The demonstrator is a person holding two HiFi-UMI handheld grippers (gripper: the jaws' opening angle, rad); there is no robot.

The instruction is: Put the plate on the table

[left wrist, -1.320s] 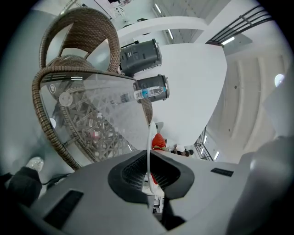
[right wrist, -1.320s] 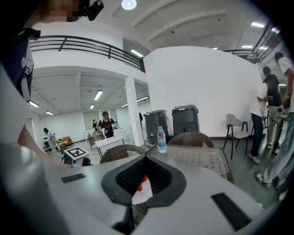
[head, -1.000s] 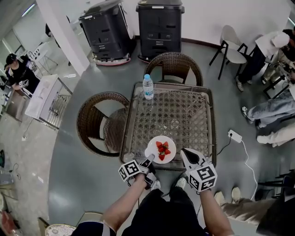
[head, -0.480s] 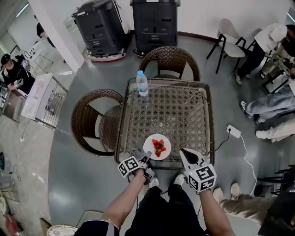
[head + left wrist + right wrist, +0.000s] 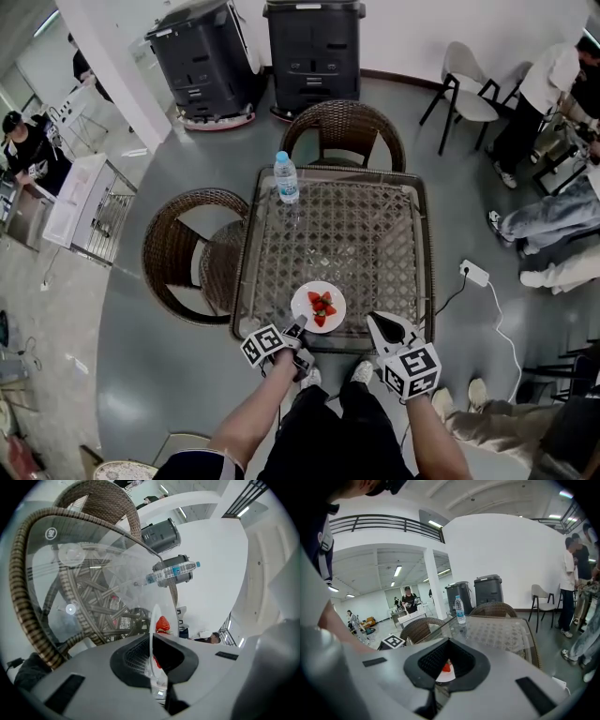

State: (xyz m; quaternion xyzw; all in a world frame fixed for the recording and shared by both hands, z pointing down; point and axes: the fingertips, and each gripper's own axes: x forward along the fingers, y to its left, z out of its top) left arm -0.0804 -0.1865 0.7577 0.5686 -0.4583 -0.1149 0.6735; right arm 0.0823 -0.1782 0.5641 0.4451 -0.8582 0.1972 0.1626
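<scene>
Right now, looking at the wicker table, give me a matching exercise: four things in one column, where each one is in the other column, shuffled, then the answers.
Things:
1. plate
2. water bottle
3. strawberries
4. white power strip

Places:
A. lying on the floor, right of the table
B. standing upright at the table's far left corner
C. rim pinched in the left claw
D. piled on the plate

Pairs: 1-C, 2-B, 3-D, 4-A.
</scene>
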